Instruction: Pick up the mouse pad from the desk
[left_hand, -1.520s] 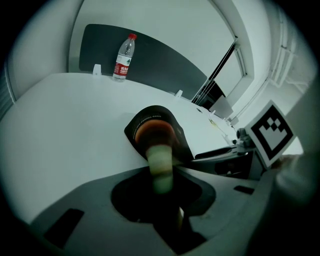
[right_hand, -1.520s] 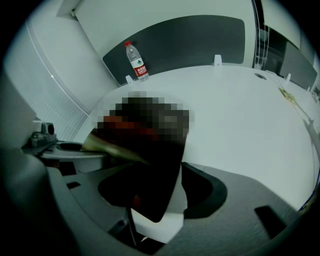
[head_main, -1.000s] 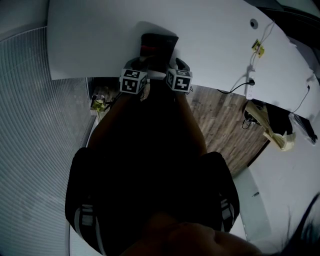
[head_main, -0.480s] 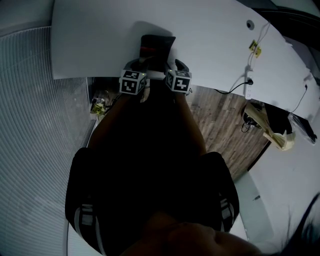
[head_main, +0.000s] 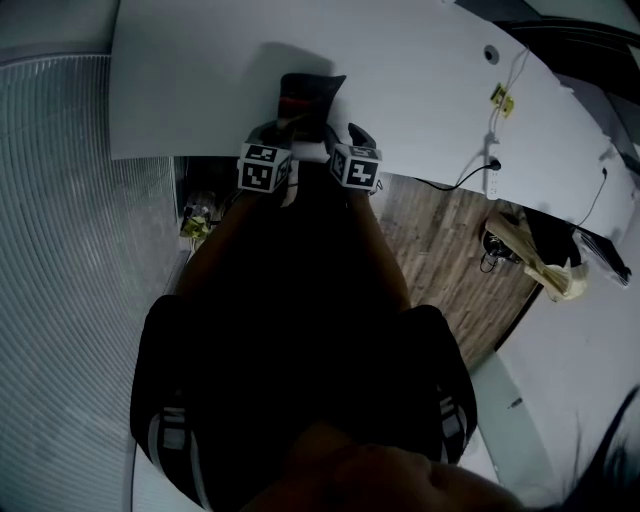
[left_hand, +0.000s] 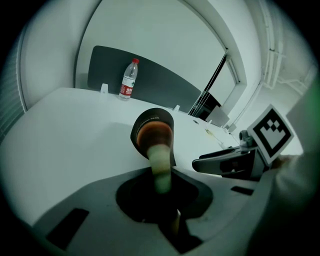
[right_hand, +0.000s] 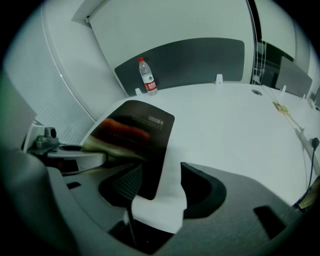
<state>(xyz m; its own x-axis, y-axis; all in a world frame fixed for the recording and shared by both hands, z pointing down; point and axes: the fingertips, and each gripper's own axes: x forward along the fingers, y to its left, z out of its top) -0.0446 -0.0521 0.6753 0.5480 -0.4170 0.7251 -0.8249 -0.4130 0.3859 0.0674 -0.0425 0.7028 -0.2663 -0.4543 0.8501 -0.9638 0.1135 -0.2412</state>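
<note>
Water bottle (left_hand: 129, 79), clear w/ red cap and label, stands upright far back-left on the white table (head_main: 200, 60), in front of a dark divider panel (left_hand: 155, 82).

L gripper (left_hand: 162, 172) is at the table's near edge, pointing down and fwd. Its fingers are closing w/ the mouse pad (head_main: 308, 92) btwn them. In the L gripper view the pad shows edge-on. It runs straight out of the finger gap, looks pinched there, and curls at its far end, dark outside, orange-brown inside.

In the head view the pad is a dark patch w/ a red spot, just beyond the two marker cubes and btwn the grippers, w/ a shadow on the table behind it.

R gripper (right_hand: 162, 172) is just beside the L one. Its fingers stand apart. The pad's near corner lies against the ribbed finger nearer the L gripper, and bare white table shows btwn the pad and the other finger, so no squeeze from this side. The R gripper view shows the pad tilted up over the table, black face w/ small white print near its far corner.

Further right on the table: a round grommet hole (head_main: 490, 52) and a white cable w/ plug (head_main: 494, 160) at the edge. Wood-look floor (head_main: 450, 250) shows below.
</note>
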